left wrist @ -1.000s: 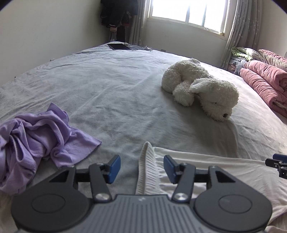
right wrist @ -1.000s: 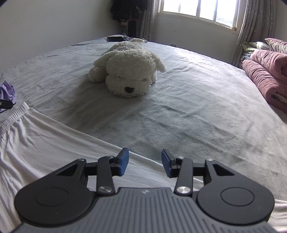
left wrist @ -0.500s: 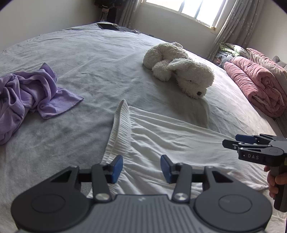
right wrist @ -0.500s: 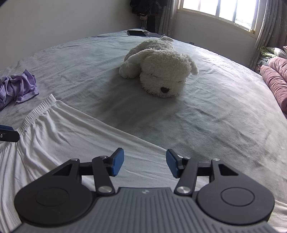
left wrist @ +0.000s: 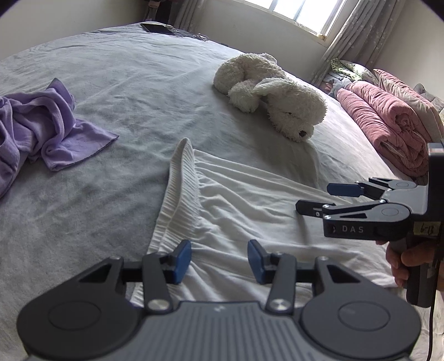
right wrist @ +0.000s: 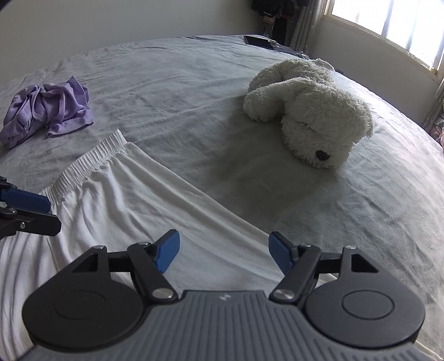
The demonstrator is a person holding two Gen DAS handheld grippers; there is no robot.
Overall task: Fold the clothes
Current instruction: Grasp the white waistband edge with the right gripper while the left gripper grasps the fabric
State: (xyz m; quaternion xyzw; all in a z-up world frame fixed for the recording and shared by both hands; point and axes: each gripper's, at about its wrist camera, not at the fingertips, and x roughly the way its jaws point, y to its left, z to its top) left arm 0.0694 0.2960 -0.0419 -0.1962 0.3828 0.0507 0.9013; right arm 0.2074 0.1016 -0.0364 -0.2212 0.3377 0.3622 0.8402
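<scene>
White shorts (left wrist: 236, 205) lay spread on the grey bed (left wrist: 133, 83), ribbed waistband (left wrist: 180, 194) at their left end and the fabric running right toward the near edge. We had our left gripper (left wrist: 219, 261) low over the shorts just right of the waistband; its jaws were partly apart and closing, with wrinkled cloth below the gap but nothing pinched that we could see. Our right gripper (right wrist: 223, 254) hung over the shorts' far hem; its jaws were opening wide and held nothing. In the left view the right gripper (left wrist: 324, 198) showed from the side at the right edge, above the cloth, with a hand (left wrist: 408, 261) on its handle. In the right view the left gripper's fingertips (right wrist: 27, 198) poked in from the left edge beside the waistband (right wrist: 88, 161).

A crumpled purple garment (left wrist: 41, 125) sat to the far left, well apart from the shorts. A plush dog (left wrist: 274, 97) lay beyond the shorts, near their far edge but not touching. Rolled pink quilts (left wrist: 388, 125) were stacked at the right edge of the bed. A dark flat device (left wrist: 156, 27) rested at the far end under the window (left wrist: 302, 14), but we could not tell what it was
</scene>
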